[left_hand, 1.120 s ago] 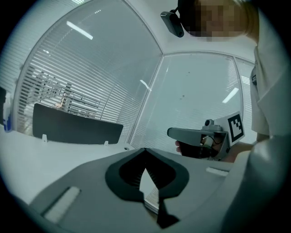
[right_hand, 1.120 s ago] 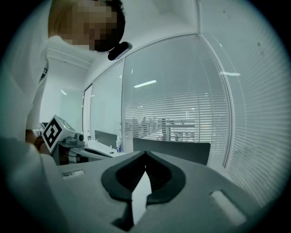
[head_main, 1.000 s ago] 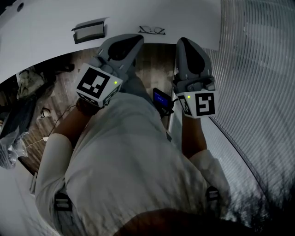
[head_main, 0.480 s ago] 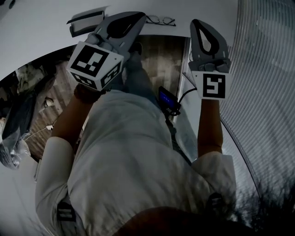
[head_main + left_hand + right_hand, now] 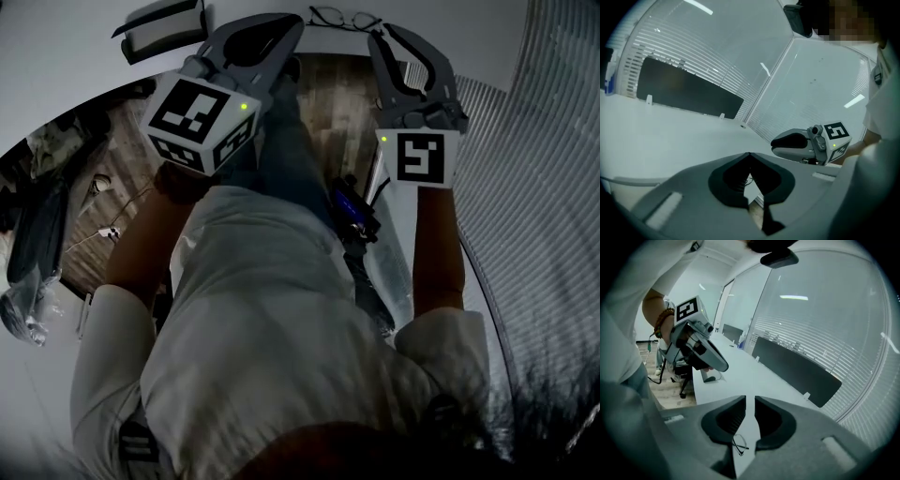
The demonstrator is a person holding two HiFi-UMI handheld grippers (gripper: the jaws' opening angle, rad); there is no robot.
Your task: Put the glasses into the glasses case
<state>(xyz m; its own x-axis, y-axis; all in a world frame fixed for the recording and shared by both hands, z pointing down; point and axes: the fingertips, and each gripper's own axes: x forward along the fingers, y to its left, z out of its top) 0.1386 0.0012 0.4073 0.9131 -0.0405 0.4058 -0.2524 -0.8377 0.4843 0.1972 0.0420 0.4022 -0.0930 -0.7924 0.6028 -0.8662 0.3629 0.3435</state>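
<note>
— How far is the person getting with the glasses point(image 5: 344, 19)?

— Hardly started, I'm judging. They are lying with their arms out on the white table point(image 5: 75, 56) at the top centre of the head view, and nothing is touching them. The glasses case point(image 5: 164, 30) is sitting well apart from them at the upper left, seemingly open, though that is hard to tell from here.

— And what are the grippers doing?

— The right gripper point(image 5: 384, 34) is pointing at the glasses from just to their right. Its jaws have just been opening and are standing a little apart, gripping nothing. In the right gripper view the glasses are showing through the gap, lying on the table beyond the pads. The left gripper point(image 5: 292, 23) is hovering between case and glasses, its jaw tips meeting on nothing.

— So what is remaining?

— All of it, I'm thinking: closing on the frame, carrying it across to the case, and laying it inside. The left gripper is probably going to steady the case.
</note>
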